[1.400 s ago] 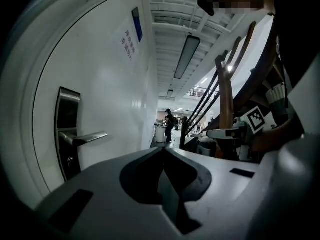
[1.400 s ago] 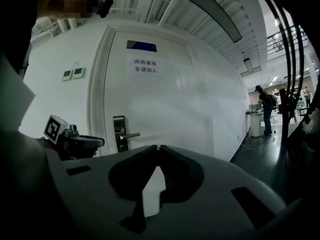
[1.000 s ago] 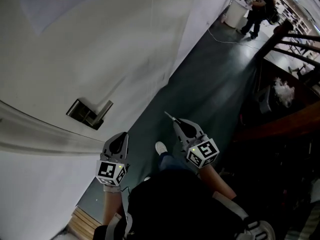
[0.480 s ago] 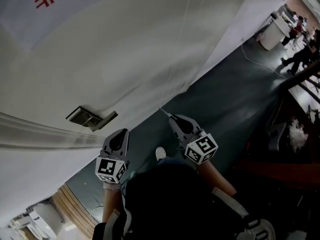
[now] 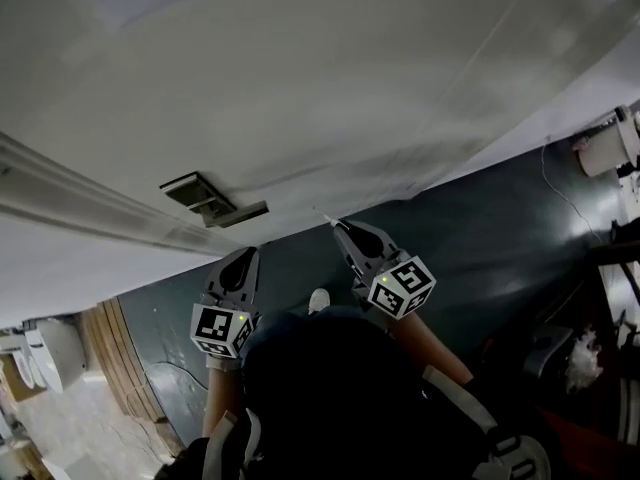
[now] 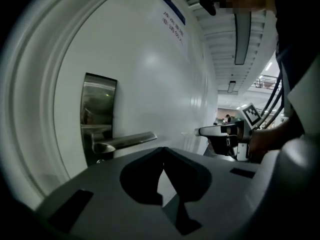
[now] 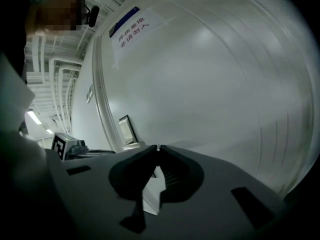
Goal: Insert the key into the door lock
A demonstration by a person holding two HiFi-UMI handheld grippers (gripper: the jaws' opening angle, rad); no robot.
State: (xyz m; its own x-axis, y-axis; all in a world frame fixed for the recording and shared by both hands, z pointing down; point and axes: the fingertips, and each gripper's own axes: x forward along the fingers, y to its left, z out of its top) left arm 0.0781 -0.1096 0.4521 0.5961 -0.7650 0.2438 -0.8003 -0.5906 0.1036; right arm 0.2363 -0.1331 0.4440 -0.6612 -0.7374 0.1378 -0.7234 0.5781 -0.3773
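Note:
The steel lock plate (image 5: 196, 195) with its lever handle (image 5: 243, 212) sits on the white door (image 5: 300, 88). My right gripper (image 5: 338, 227) is shut on a thin key (image 5: 325, 217) that points at the door, right of the handle and apart from the plate. The left gripper (image 5: 243, 256) is shut on nothing, just below the handle. In the left gripper view the plate (image 6: 98, 112) and lever (image 6: 127, 141) are straight ahead, with the key (image 6: 197, 132) to the right. In the right gripper view the plate (image 7: 126, 129) stands left of the shut jaws.
A raised door frame (image 5: 70, 193) runs left of the lock. Dark floor (image 5: 470, 238) lies below the door. Wooden boards (image 5: 115, 353) and a white fixture (image 5: 50, 353) are at the lower left. A paper sign (image 6: 172, 22) hangs high on the door.
The head view has swung left along the door, so the lock plate now lies higher and closer to the grippers. Both grippers keep their pose; the key tip stands nearer the door.

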